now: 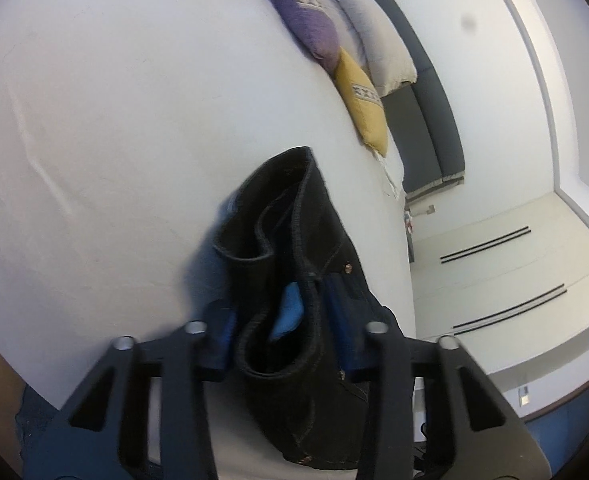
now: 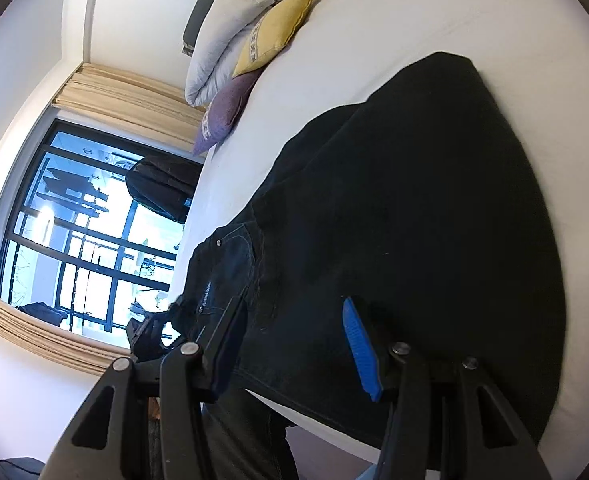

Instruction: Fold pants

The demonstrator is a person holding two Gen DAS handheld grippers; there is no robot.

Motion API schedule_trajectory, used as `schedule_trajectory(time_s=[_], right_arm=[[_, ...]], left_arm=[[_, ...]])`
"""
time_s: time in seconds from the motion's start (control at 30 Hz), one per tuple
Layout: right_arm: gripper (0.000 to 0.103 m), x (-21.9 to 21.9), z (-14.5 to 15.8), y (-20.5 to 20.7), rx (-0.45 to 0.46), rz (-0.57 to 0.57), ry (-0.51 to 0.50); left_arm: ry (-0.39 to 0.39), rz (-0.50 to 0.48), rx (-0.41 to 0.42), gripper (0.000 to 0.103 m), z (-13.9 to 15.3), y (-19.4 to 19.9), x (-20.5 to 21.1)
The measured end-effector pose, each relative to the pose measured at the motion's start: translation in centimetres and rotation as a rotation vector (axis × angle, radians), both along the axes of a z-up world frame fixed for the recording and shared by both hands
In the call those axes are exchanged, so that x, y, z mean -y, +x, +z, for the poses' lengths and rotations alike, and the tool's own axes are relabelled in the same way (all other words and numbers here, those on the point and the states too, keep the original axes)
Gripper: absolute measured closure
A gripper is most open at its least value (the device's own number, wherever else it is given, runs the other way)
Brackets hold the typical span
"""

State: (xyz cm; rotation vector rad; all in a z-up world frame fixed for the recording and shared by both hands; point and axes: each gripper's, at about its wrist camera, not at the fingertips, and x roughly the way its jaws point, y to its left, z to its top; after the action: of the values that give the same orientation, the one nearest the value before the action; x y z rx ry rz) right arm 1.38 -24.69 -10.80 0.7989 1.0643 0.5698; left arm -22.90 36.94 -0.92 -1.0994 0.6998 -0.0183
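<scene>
Black denim pants point(image 2: 394, 216) lie spread on a white bed point(image 2: 434, 20), one end hanging over the bed's near edge. My right gripper point(image 2: 298, 340) is open, its blue-padded fingers point(image 2: 360, 348) just above the pants near the bed edge. In the left wrist view the pants' waistband point(image 1: 294, 248) stands bunched between the jaws of my left gripper point(image 1: 284, 324). The jaws stand wide around the fabric, and I cannot tell if they press on it.
A purple pillow point(image 1: 306, 24), a yellow pillow point(image 1: 364, 100) and white pillows point(image 2: 222, 44) lie at the head of the bed by a dark headboard point(image 1: 426, 112). A large window point(image 2: 82, 224) with beige curtains is beyond the bed. White bed sheet point(image 1: 114, 140) stretches left of the pants.
</scene>
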Motion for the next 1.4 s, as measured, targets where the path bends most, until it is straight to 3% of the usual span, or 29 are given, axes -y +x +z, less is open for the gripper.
schedule_trajectory(time_s=[0.23,0.43,0.6,0.73,0.9,1.03,1.17,1.2,1.27,1.4], right_arm=[[0.050,-0.1,0.4,0.0,0.005,0.008,-0.011],[0.050,-1.2,0.7,0.7,0.008,0.027,-0.028],[0.050,-0.2,-0.3,0.9,-0.021,-0.021,-0.042],[0.051,0.8,-1.2,1.3,-0.037,-0.062,-0.011],[0.056,0.8,-2.0,1.2,-0.041,-0.041,-0.021],[0.055,0.9,-1.7,0.9,-0.044,-0.035,-0.009],[0.034,0.5,-0.5,0.8,-0.031,-0.023,0.025],[0.034,0.6,0.1,0.9,-0.019,-0.019,0.065],[0.030,0.8,0.9,1.2,0.001,-0.018,0.129],[0.020,2.8,2.4,2.2,0.029,-0.044,0.258]], left_arm=[[0.015,0.013,-0.025,0.090,-1.9,1.1,1.1],[0.020,0.018,-0.007,0.091,-2.8,2.1,2.1],[0.011,0.022,0.003,0.092,-3.8,2.8,2.9],[0.044,0.021,0.011,0.092,-2.6,2.2,2.7],[0.186,-0.038,0.054,0.092,1.6,2.9,4.9],[0.306,-0.130,0.122,0.092,6.3,4.3,9.7],[0.414,-0.301,0.212,0.092,11.0,6.4,18.3],[0.452,-0.366,0.230,0.092,11.7,7.0,21.2],[0.491,-0.486,0.247,0.092,11.6,7.9,26.5],[0.485,-0.663,0.181,0.092,7.5,9.0,34.5]])
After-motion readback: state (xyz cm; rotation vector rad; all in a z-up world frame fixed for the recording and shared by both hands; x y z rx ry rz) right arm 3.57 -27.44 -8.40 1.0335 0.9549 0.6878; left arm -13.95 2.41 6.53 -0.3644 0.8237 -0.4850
